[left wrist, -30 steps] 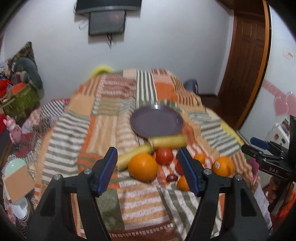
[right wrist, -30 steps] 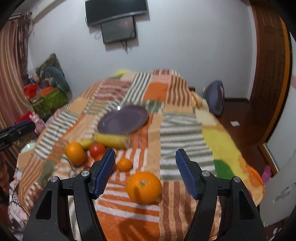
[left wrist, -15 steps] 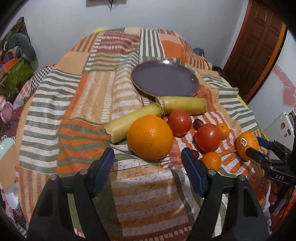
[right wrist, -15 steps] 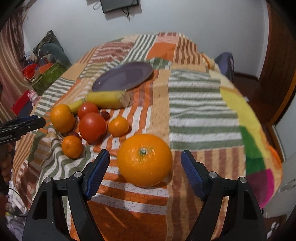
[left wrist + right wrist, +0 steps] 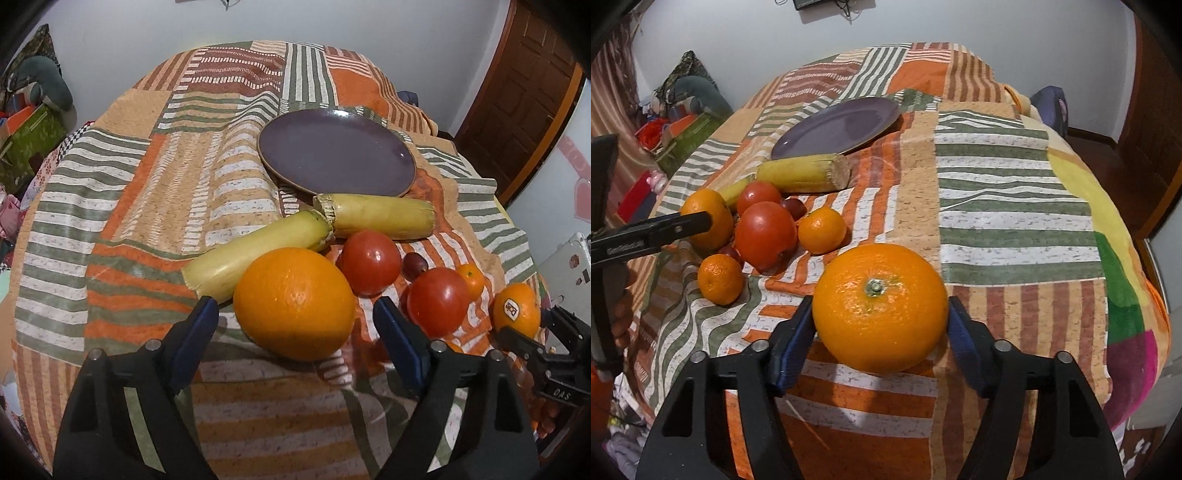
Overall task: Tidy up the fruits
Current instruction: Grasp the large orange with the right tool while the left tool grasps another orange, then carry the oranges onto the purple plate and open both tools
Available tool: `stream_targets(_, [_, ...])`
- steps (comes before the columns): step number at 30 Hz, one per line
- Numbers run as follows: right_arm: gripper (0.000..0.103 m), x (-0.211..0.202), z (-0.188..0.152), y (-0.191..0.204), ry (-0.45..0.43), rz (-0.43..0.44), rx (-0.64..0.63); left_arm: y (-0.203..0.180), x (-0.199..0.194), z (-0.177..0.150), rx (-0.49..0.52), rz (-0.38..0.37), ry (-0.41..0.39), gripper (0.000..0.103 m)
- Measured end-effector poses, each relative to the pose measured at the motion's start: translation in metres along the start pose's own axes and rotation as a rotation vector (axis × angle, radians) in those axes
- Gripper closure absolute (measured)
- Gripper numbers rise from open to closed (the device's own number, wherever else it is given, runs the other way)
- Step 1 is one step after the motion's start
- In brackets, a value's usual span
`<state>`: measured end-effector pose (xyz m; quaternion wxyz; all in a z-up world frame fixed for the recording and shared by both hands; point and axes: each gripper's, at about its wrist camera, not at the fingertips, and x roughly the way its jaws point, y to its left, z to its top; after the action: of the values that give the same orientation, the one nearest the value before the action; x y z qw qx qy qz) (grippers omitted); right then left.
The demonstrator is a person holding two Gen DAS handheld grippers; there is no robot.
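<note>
Having been lowered to the bed [image 5: 147, 177], the right gripper [image 5: 881, 332] is being closed onto one orange [image 5: 881, 308] while another orange [image 5: 293, 302] is being straddled, untouched, by the left gripper [image 5: 291, 325], its jaws just widened.
</note>
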<state>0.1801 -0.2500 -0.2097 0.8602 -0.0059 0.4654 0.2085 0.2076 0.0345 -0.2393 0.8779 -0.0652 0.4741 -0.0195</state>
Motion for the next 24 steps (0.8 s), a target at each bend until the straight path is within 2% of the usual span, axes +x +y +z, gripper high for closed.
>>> stream_targets(5, [0.039, 0.000, 0.003, -0.002, -0.003, 0.009, 0.020, 0.000, 0.009, 0.002, -0.021, 0.011, 0.011, 0.034])
stream_targets(8, [0.039, -0.003, 0.006, 0.000, -0.019, -0.014, 0.008, 0.000, 0.008, 0.002, -0.015, 0.003, 0.010, 0.034])
stream_targets(14, [0.040, -0.015, 0.023, 0.000, -0.075, -0.004, 0.006, -0.001, -0.007, 0.002, 0.008, 0.002, -0.003, 0.035])
stream_targets(24, [0.040, -0.028, 0.066, 0.013, -0.183, -0.022, -0.077, 0.002, -0.055, 0.028, 0.018, 0.007, -0.131, 0.035])
